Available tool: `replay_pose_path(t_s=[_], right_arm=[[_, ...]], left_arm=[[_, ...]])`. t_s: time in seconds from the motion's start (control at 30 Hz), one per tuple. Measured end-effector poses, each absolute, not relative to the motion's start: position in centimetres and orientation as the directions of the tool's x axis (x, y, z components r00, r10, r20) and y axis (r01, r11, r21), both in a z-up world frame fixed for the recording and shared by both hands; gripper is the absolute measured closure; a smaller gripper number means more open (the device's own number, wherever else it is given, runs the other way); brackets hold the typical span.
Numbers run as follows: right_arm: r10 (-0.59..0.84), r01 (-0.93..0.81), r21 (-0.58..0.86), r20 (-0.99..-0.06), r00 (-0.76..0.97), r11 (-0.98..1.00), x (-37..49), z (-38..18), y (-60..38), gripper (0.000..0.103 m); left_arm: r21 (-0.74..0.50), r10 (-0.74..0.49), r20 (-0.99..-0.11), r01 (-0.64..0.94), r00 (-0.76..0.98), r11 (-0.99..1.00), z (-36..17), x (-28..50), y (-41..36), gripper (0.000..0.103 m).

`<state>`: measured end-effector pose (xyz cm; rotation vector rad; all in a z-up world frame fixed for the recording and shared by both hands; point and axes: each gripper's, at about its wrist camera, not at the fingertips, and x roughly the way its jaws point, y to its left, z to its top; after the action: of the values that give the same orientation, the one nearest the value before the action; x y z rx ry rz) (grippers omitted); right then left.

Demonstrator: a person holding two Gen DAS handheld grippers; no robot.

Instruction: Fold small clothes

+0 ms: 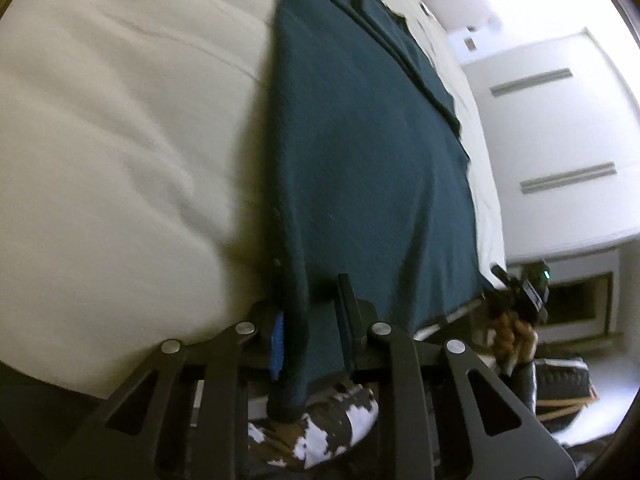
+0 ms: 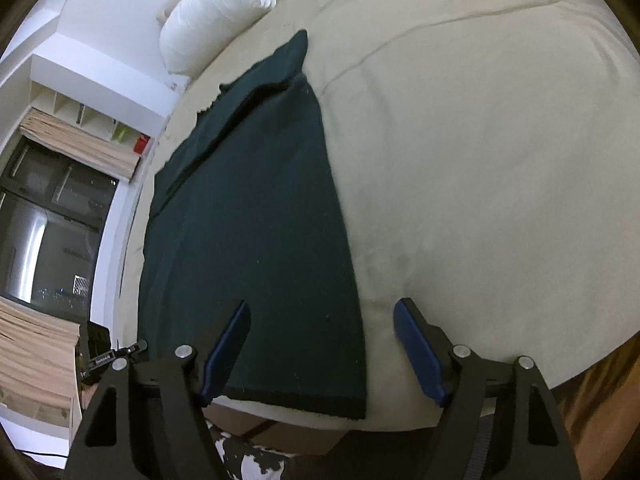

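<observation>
The left claw (image 1: 308, 320) is pinched on the near hem corner of a dark teal garment (image 1: 360, 160), which is laid lengthwise on the cream bed (image 1: 120, 120); the right claw (image 2: 322, 344) is spread, straddling the opposite hem corner at lower centre. That corner should be gripped squarely and both corners lifted evenly so the fold stays straight. No legible writing is seen.

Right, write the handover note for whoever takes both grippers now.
Left gripper: shut on the near hem corner of the dark green garment.
Right gripper: open, holding nothing, its fingers straddling the garment's other near corner.
The garment lies flat, lengthwise along the bed, hem at the near edge; its far part already looks folded in.
Left to do: close the right gripper on its corner, then probably carry the hem toward the far end and finish folding.
</observation>
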<state>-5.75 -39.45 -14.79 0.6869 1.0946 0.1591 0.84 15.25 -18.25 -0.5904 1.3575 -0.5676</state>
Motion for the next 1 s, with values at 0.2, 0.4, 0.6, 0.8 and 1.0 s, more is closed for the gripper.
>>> replay_pose_path(t_s=[0.2,0.4,0.6,0.8,1.0], right_arm=[[0.49,0.179,0.584,-0.783,0.383,0.792,-5.4,-15.3,-38.5,0.031],[0.54,0.193,0.633,-0.754,0.373,0.75,-5.6,-16.1,-39.2,0.054],[0.567,0.218,0.67,-0.726,0.388,0.709,-6.6,-17.1,-40.2,0.09],[0.554,0.175,0.674,-0.705,0.442,0.718,-7.5,-15.7,-39.4,0.095],[0.6,0.073,0.745,-0.587,0.543,0.663,-7.3,-12.6,-38.8,0.095]], left_arm=[[-0.689,-0.687,-0.717,0.029,0.119,0.724,-18.6,0.7,14.6,0.082],[-0.68,-0.678,-0.724,0.04,0.127,0.733,-18.5,0.4,15.0,0.098],[-0.693,-0.692,-0.708,0.052,0.138,0.719,-18.1,-0.1,15.4,0.099],[-0.718,-0.717,-0.679,0.064,0.158,0.694,-17.2,-0.3,16.1,0.099],[-0.795,-0.788,-0.57,0.086,0.232,0.601,-14.5,0.4,17.5,0.099]])
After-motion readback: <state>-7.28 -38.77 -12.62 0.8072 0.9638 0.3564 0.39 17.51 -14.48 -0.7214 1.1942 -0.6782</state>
